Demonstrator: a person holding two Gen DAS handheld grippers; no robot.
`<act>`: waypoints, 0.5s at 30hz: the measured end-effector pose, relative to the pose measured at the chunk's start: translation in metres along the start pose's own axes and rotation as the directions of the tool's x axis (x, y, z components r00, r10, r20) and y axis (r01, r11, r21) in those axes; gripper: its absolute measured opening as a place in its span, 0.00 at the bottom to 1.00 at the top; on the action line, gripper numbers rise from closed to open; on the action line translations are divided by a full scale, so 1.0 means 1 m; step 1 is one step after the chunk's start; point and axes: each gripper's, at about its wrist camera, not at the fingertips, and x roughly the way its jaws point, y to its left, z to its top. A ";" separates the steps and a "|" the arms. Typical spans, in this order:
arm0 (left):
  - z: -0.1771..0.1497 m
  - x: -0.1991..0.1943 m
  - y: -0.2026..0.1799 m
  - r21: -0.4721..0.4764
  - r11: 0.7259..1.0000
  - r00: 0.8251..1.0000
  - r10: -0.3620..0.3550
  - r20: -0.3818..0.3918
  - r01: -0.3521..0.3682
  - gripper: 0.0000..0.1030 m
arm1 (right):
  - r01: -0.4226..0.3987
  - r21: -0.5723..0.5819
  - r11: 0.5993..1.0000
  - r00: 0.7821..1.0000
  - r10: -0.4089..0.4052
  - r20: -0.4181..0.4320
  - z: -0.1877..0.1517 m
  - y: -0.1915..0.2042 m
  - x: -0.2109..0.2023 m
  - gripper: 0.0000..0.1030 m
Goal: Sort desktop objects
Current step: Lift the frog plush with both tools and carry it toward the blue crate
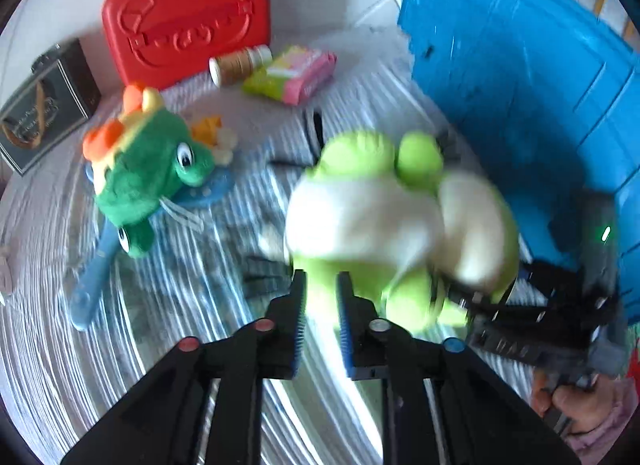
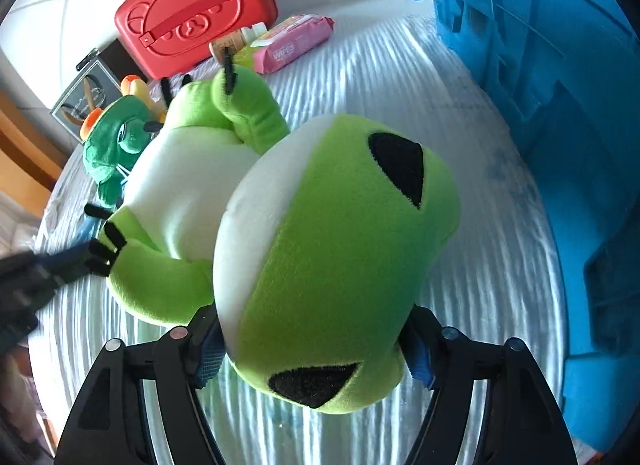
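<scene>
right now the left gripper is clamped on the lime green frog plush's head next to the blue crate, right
Not quite: the right gripper, not the left, is clamped on the lime green frog plush by its head, as the right wrist view shows. The left gripper holds nothing. The blue crate is indeed beside it.

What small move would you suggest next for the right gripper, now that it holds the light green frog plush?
Probably carry it right, toward the blue crate. The right gripper is shut on the light green frog plush by its head, its body off the striped cloth. The left gripper holds nothing, and the dark green frog plush still lies on the cloth.
</scene>
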 end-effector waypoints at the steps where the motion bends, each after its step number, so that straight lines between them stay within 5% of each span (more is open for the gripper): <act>1: 0.005 0.001 -0.001 -0.005 1.000 1.000 -0.006 0.021 0.006 0.62 | -0.001 -0.007 1.000 1.000 0.001 -0.001 -0.001 0.000 0.000 0.73; 3: 0.012 0.011 -0.005 0.001 1.000 0.999 -0.014 0.044 0.014 0.95 | -0.001 -0.019 1.000 1.000 0.001 -0.003 -0.003 0.000 0.000 0.75; 7: 0.011 0.046 -0.011 0.038 0.997 0.998 0.063 -0.019 -0.062 0.96 | -0.021 0.002 1.000 1.000 0.021 -0.003 -0.003 -0.004 0.002 0.76; 15: -0.001 0.076 0.008 -0.063 0.996 0.996 -0.068 -0.066 0.064 1.00 | -0.022 0.000 1.000 1.000 0.022 0.015 -0.003 -0.005 0.001 0.85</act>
